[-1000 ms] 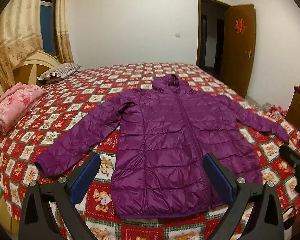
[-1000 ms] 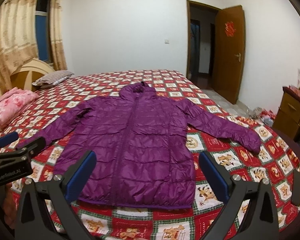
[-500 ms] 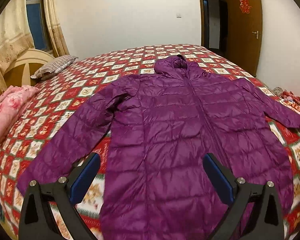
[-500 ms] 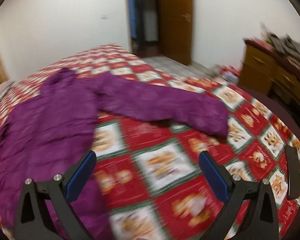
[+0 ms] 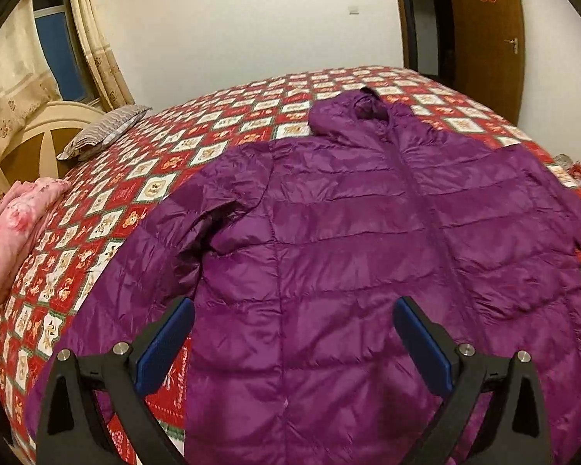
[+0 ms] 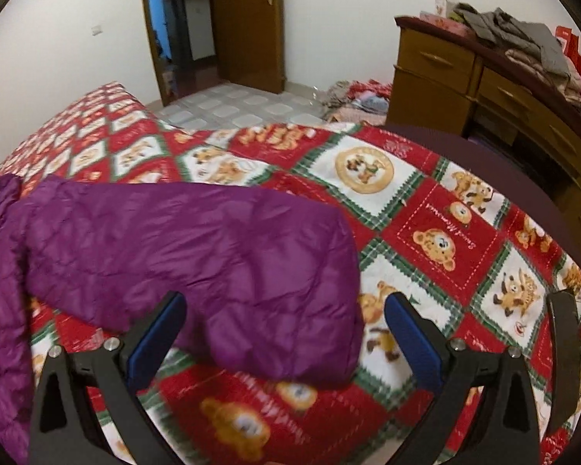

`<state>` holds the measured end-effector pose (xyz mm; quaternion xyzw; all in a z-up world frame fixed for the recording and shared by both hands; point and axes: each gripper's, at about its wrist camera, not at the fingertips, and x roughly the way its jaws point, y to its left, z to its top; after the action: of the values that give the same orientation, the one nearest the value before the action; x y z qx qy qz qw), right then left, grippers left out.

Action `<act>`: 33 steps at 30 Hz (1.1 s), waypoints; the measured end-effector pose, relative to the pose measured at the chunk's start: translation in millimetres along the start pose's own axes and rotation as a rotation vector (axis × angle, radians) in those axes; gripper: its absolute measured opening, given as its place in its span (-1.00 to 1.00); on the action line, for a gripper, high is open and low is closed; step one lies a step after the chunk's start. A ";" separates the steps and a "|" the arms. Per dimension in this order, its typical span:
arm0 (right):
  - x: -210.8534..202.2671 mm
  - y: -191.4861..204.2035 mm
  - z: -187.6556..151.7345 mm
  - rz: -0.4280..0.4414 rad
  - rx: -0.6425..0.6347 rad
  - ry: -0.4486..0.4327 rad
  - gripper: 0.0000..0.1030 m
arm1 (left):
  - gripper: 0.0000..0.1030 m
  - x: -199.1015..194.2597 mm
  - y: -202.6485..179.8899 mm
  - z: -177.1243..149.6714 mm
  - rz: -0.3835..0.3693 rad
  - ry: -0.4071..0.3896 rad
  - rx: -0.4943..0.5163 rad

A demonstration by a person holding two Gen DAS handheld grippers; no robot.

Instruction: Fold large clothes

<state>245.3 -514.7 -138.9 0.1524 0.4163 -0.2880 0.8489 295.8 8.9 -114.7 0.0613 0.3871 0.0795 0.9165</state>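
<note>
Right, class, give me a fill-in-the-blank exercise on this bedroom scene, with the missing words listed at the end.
1. The jacket spread on the bed is ____ in colour.
2. The right gripper points at the cuff end of the jacket's ____.
3. Both the left gripper and the right gripper have their jaws ____.
4. The folded blanket near the headboard is ____.

Missing words: purple; sleeve; open; pink

You were working in a home bedroom: a quilt-covered bed point(image 5: 251, 116), pillow point(image 5: 104, 135), curtains point(image 5: 93, 38), and a wooden dresser point(image 6: 464, 77) stood around you.
</note>
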 end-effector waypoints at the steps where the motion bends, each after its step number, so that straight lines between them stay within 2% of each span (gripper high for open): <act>1: 4.1 -1.7 1.5 0.005 0.005 0.006 1.00 | 0.98 3.8 1.1 0.4 0.004 0.006 0.000; 2: 6.7 -2.8 3.2 0.010 0.007 0.010 0.99 | 0.98 8.5 2.2 0.5 0.011 0.012 0.000; 3: 8.8 -3.2 4.8 0.019 0.003 0.014 0.85 | 0.98 11.1 3.2 0.2 0.016 0.015 0.001; 4: 10.7 -2.2 4.5 0.026 -0.005 0.023 0.61 | 0.98 14.3 4.3 0.0 0.019 0.018 0.001; 6: 16.5 -0.5 5.9 0.049 -0.014 0.041 0.36 | 0.98 21.9 5.9 -0.2 0.024 0.028 0.003; 8: 15.0 0.1 7.2 0.051 -0.019 0.020 0.14 | 0.98 28.2 7.7 -0.1 0.030 0.034 0.008; 10: 13.0 3.5 9.0 0.060 -0.034 0.007 -0.38 | 0.98 32.5 9.8 0.8 0.038 0.037 0.015; 13: 6.1 14.2 13.2 0.075 -0.067 -0.020 -0.64 | 0.98 40.1 17.0 6.0 0.052 0.040 0.013; 19: -26.0 55.6 31.0 0.115 -0.148 -0.148 -0.72 | 0.98 45.2 42.4 24.3 0.059 0.035 -0.042; 24: -63.5 125.2 39.0 0.191 -0.282 -0.246 -0.73 | 0.98 41.3 57.4 32.1 0.063 0.013 -0.062; 29: -81.9 199.0 29.7 0.282 -0.388 -0.283 -0.73 | 0.98 45.6 70.3 33.4 0.075 0.013 -0.076; 33: -83.0 263.8 7.0 0.359 -0.475 -0.282 -0.73 | 0.98 52.8 82.4 31.2 0.085 0.026 -0.098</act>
<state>371.7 -280.3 -63.7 -0.0202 0.3166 -0.0471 0.9472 346.5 98.2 -115.7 0.0314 0.3918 0.1379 0.9091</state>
